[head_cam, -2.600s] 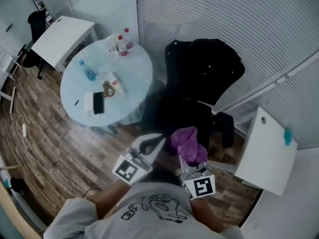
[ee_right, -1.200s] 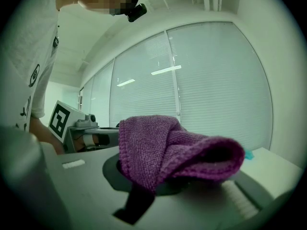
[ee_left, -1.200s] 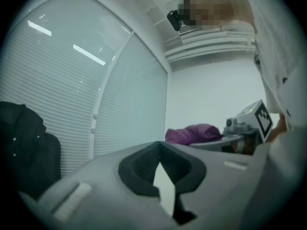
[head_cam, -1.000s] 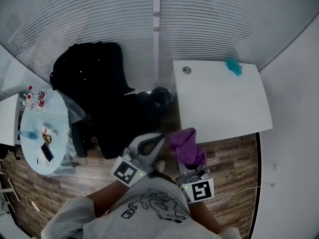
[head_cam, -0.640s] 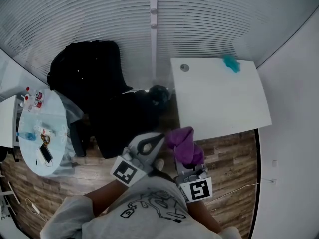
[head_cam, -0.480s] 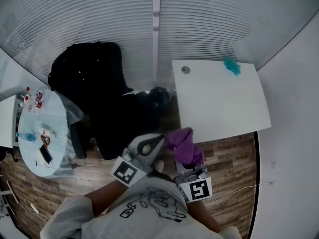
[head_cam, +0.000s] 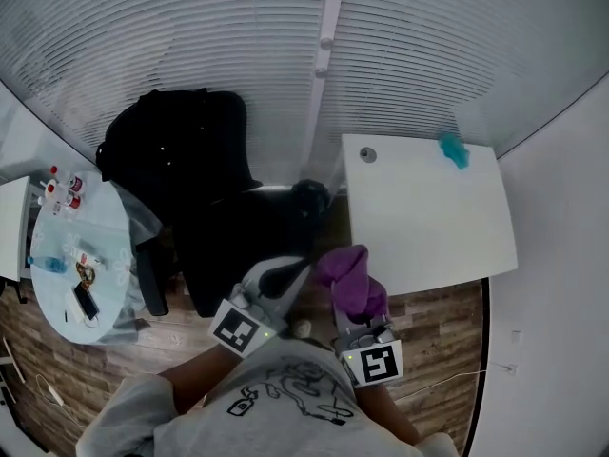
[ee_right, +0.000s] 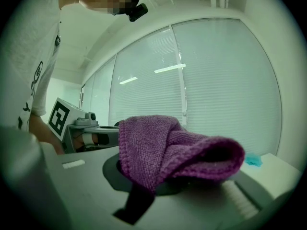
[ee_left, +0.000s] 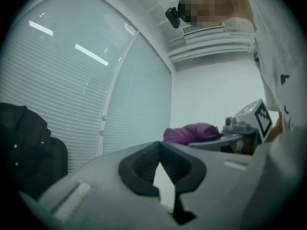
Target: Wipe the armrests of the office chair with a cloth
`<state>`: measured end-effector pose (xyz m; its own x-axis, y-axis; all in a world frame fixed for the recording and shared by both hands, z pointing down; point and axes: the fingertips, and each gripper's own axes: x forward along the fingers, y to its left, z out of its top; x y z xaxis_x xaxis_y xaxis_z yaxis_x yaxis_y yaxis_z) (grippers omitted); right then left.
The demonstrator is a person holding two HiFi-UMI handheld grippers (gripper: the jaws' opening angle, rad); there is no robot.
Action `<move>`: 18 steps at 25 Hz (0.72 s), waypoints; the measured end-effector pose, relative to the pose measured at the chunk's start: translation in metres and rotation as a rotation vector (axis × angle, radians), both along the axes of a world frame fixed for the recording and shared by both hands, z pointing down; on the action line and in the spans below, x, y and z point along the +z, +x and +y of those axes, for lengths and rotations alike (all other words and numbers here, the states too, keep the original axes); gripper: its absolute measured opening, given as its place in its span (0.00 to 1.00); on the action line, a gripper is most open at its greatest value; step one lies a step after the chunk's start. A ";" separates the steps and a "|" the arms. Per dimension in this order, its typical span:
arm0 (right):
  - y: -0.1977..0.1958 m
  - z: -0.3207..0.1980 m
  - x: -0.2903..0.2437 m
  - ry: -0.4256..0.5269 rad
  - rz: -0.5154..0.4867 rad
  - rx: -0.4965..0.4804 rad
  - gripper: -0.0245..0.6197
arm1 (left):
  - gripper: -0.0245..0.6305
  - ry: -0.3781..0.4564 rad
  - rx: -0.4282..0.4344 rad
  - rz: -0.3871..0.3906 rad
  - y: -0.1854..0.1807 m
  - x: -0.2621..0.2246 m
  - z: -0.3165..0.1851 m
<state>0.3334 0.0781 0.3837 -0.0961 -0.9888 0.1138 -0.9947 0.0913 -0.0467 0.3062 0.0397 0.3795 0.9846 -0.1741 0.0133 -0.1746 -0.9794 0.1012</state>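
The black office chair (head_cam: pixel 205 217) stands by the blinds, ahead and to the left of my grippers; one armrest (head_cam: pixel 152 276) shows at its left side and a dark armrest end (head_cam: pixel 310 196) at its right. My right gripper (head_cam: pixel 354 305) is shut on a bunched purple cloth (head_cam: pixel 348 276), which drapes over its jaws (ee_right: pixel 168 147). My left gripper (head_cam: pixel 284 276) is shut and holds nothing (ee_left: pixel 159 150). Both are held close to my body, above the floor and apart from the chair. The purple cloth (ee_left: pixel 189 132) also shows beside the left gripper.
A white desk (head_cam: pixel 428 217) stands at the right with a small teal object (head_cam: pixel 454 150) on its far corner. A round glass table (head_cam: pixel 71 255) at the left carries bottles and a phone. Window blinds (head_cam: pixel 285 55) fill the back. Wood floor (head_cam: pixel 428 331) lies below.
The view has swung right: the chair went from straight ahead to the left and the white desk came into the middle right. Both grippers kept their pose, with the cloth still held.
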 end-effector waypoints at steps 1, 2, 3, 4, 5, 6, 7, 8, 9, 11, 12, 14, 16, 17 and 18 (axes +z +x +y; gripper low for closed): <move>0.000 -0.008 0.000 -0.003 0.001 -0.002 0.10 | 0.04 -0.002 -0.002 -0.001 -0.001 0.000 -0.007; 0.000 -0.015 -0.001 -0.006 0.003 -0.004 0.10 | 0.04 -0.003 -0.005 -0.001 -0.001 -0.001 -0.015; 0.001 -0.023 -0.001 -0.007 0.006 -0.006 0.10 | 0.04 -0.003 -0.008 0.001 -0.002 -0.002 -0.022; 0.000 -0.030 -0.002 -0.007 0.008 -0.009 0.10 | 0.04 -0.004 -0.013 0.001 -0.003 -0.002 -0.029; 0.000 -0.037 -0.002 -0.007 0.007 -0.012 0.10 | 0.04 -0.005 -0.018 -0.001 -0.005 -0.002 -0.036; -0.001 -0.044 -0.002 -0.008 0.006 -0.014 0.10 | 0.04 -0.005 -0.022 -0.005 -0.006 -0.001 -0.043; -0.002 -0.050 -0.002 -0.008 0.005 -0.017 0.10 | 0.04 -0.005 -0.026 -0.008 -0.008 0.000 -0.049; -0.004 -0.056 -0.002 -0.006 0.004 -0.022 0.10 | 0.04 -0.003 -0.030 -0.009 -0.010 0.001 -0.056; -0.007 -0.062 -0.002 -0.005 0.004 -0.027 0.10 | 0.04 0.000 -0.034 -0.007 -0.012 0.000 -0.061; -0.013 -0.072 -0.002 -0.002 0.005 -0.036 0.10 | 0.04 0.010 -0.041 -0.003 -0.018 -0.001 -0.071; -0.016 -0.077 -0.001 -0.001 0.008 -0.040 0.10 | 0.04 0.014 -0.044 -0.001 -0.021 -0.002 -0.075; -0.021 -0.087 -0.001 -0.003 0.012 -0.049 0.10 | 0.04 0.009 -0.055 0.000 -0.026 -0.001 -0.083; -0.026 -0.095 -0.001 -0.003 0.010 -0.060 0.10 | 0.04 0.004 -0.066 -0.003 -0.031 0.000 -0.090; -0.028 -0.098 -0.002 -0.002 0.009 -0.066 0.10 | 0.04 0.003 -0.072 -0.002 -0.032 0.000 -0.093; -0.030 -0.100 -0.002 -0.002 0.009 -0.071 0.10 | 0.04 0.000 -0.077 0.000 -0.034 0.000 -0.095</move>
